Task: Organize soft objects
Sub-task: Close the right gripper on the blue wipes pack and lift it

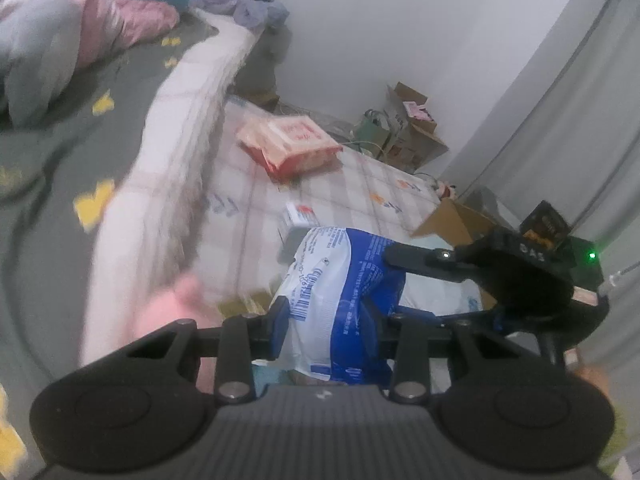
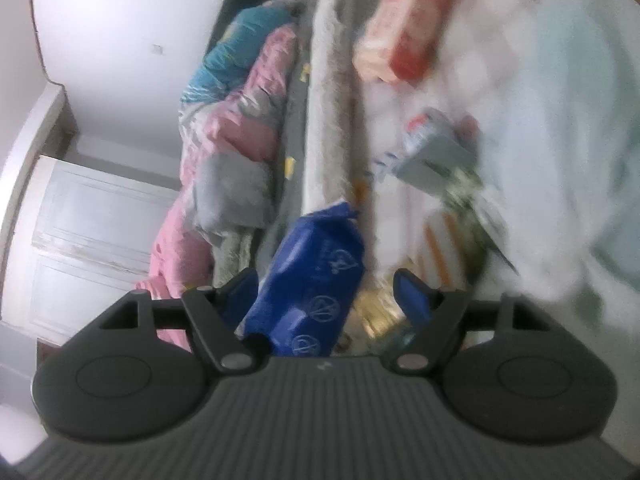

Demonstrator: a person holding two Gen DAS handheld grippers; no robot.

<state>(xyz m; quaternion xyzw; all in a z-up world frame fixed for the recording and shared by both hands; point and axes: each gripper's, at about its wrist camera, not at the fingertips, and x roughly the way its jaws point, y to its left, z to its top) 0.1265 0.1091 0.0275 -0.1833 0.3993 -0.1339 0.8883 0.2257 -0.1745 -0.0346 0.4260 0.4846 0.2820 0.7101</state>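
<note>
A soft blue-and-white plastic pack (image 1: 332,276) hangs between the two grippers, above a checked floor mat (image 1: 360,176). My left gripper (image 1: 326,320) is shut on the pack's lower end, its blue pads pressing both sides. From the right, one black finger (image 1: 412,258) of the other gripper lies along the pack's upper edge. In the right wrist view the pack (image 2: 316,280) shows its dark blue side. It leans against the left pad of my right gripper (image 2: 326,286), whose jaws stand wide, the right pad well clear of it.
A red-and-white pack (image 1: 288,142) and a small box (image 1: 300,214) lie on the mat. The bed (image 1: 60,160) with a pink quilt (image 1: 100,28) runs along the left. Cardboard boxes (image 1: 412,128) stand by the far wall, a curtain (image 1: 560,140) on the right. A pale blue cloth (image 2: 560,120) is close by.
</note>
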